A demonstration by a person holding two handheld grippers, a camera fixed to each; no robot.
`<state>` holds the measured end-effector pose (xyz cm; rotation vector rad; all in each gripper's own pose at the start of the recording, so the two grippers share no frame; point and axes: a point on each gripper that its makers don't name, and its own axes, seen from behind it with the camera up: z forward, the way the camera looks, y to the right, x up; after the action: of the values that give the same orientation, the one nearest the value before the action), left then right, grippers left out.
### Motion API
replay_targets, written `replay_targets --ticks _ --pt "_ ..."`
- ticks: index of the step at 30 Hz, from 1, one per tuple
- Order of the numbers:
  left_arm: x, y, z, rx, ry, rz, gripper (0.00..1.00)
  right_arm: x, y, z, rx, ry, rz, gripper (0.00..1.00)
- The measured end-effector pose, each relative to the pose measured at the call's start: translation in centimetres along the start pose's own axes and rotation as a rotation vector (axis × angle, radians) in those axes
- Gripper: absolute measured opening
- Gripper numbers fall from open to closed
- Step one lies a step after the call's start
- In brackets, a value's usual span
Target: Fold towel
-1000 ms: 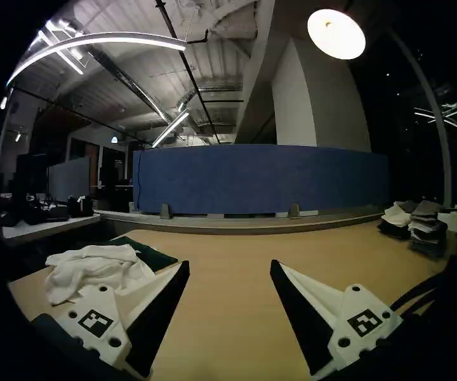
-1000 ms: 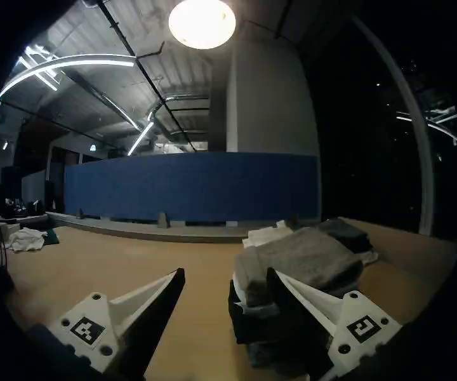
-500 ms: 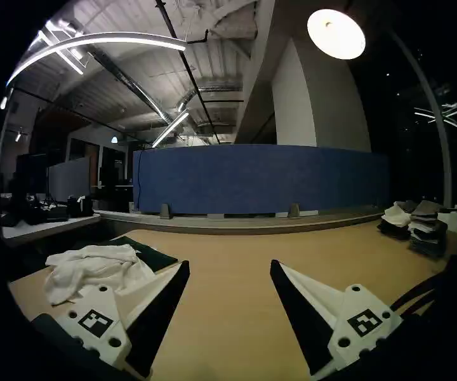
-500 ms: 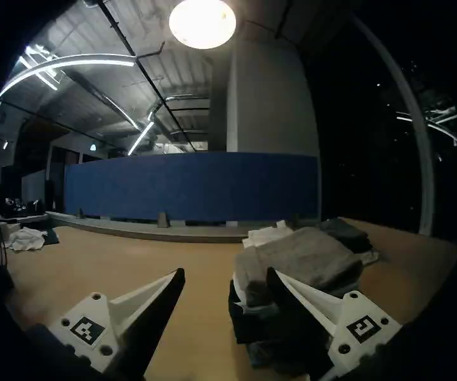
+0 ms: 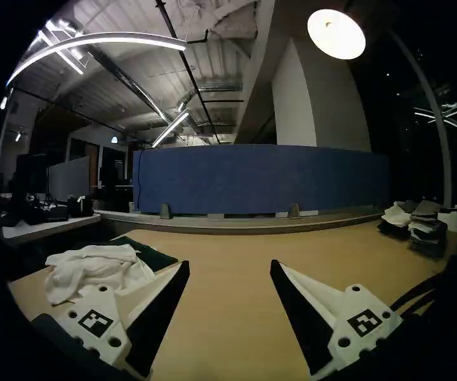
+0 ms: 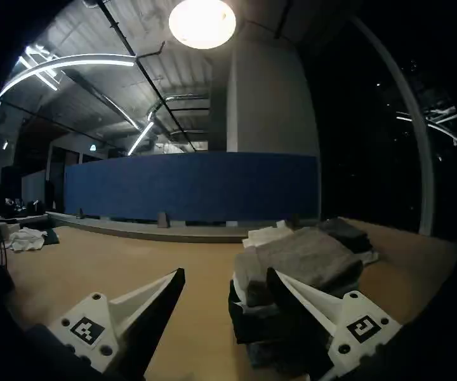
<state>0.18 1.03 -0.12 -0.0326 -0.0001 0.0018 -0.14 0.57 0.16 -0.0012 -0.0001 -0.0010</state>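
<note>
Starting with the left gripper view: left gripper (image 5: 228,263) spread wide, empty; one crumpled white towel (image 5: 92,270) ahead-left by the table (image 5: 235,244) edge, bare wood straight ahead up to one blue divider (image 5: 260,178). Right gripper view: right gripper (image 6: 224,272) also spread, one folded pile (image 6: 304,260) just ahead of its right finger, open tabletop to the left.

The white towel (image 5: 95,270) is lying unfolded in the lower left of the left gripper view, bunching up in a loose, rumpled heap with soft ridges and creases. It is resting on the pale wooden tabletop (image 5: 228,305) close to its left edge, and its far side is overlapping a dark green cloth (image 5: 152,255). In the right gripper view it is showing small at the far left, mid-height, again sitting crumpled on the tabletop.
</note>
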Motion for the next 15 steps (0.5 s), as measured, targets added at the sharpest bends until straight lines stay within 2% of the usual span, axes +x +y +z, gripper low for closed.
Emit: replay_targets --ticks 15 --pt "-0.15 -0.09 0.02 0.0 0.0 -0.002 0.94 -0.07 0.01 0.01 0.0 0.0 0.0 1.0"
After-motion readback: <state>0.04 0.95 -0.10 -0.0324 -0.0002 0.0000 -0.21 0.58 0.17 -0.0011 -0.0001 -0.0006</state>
